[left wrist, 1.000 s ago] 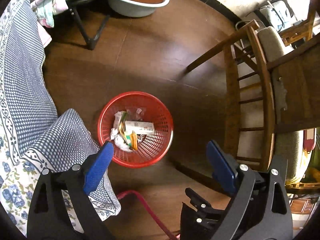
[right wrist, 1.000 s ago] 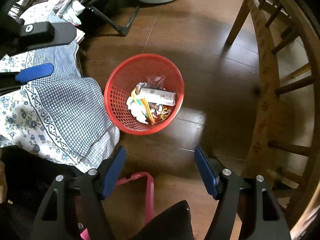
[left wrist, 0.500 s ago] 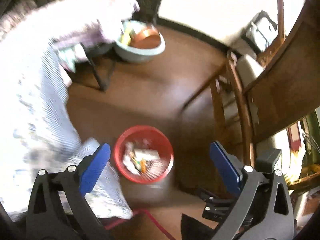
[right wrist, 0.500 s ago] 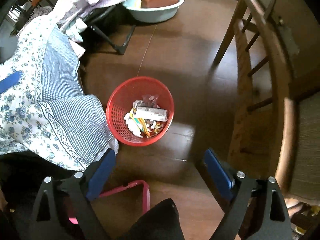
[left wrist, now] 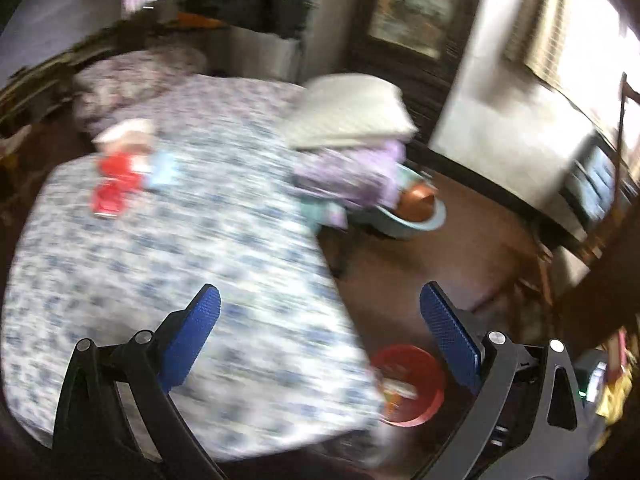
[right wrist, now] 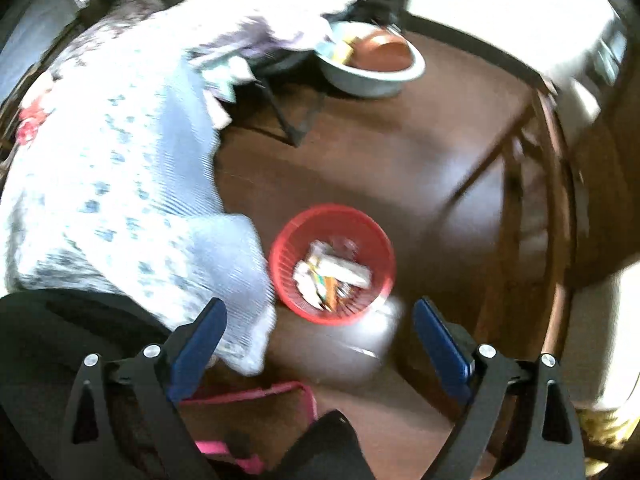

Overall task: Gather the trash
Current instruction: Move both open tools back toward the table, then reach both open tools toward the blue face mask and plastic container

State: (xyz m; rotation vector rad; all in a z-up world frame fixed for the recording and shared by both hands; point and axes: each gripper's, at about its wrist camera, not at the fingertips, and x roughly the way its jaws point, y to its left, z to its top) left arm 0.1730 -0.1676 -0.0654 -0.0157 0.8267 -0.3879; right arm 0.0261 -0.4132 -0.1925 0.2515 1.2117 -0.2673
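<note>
Both views are smeared with motion blur, so fine detail is lost. The left gripper [left wrist: 320,312] stands with its blue pads spread as wide as they go and nothing between them; it looks out over a bed covered by a blue-and-white floral sheet [left wrist: 168,248]. Near the far left edge of that sheet lie some red wrappers [left wrist: 114,184] with a pale blue packet [left wrist: 164,166] just beside them, too blurred to name further. At the bed's far right corner sits a grey-white pillow [left wrist: 348,112] on top of bundled lilac cloth [left wrist: 352,172]. The right gripper [right wrist: 318,328] is tilted steeply toward the dark wooden floor [right wrist: 360,160]; its jaws are opening, already wide, and hold nothing. Ahead of it, on the floor just beside the hanging corner of the sheet, stands the red mesh wastebasket [right wrist: 288,236], and inside it lies the collected trash [right wrist: 332,274]: a pale carton, crumpled white paper and some orange and yellow scraps. In the left view the same basket shows at the bed's near right corner, partly hidden by the sheet. Farther off on the floor sits a pale blue basin [right wrist: 372,76] holding a brown bowl [right wrist: 380,52]. A wooden chair [right wrist: 532,208] stands to the right of the basket, and a pink frame [right wrist: 248,396] lies at the bottom edge between the right gripper's arms.
</note>
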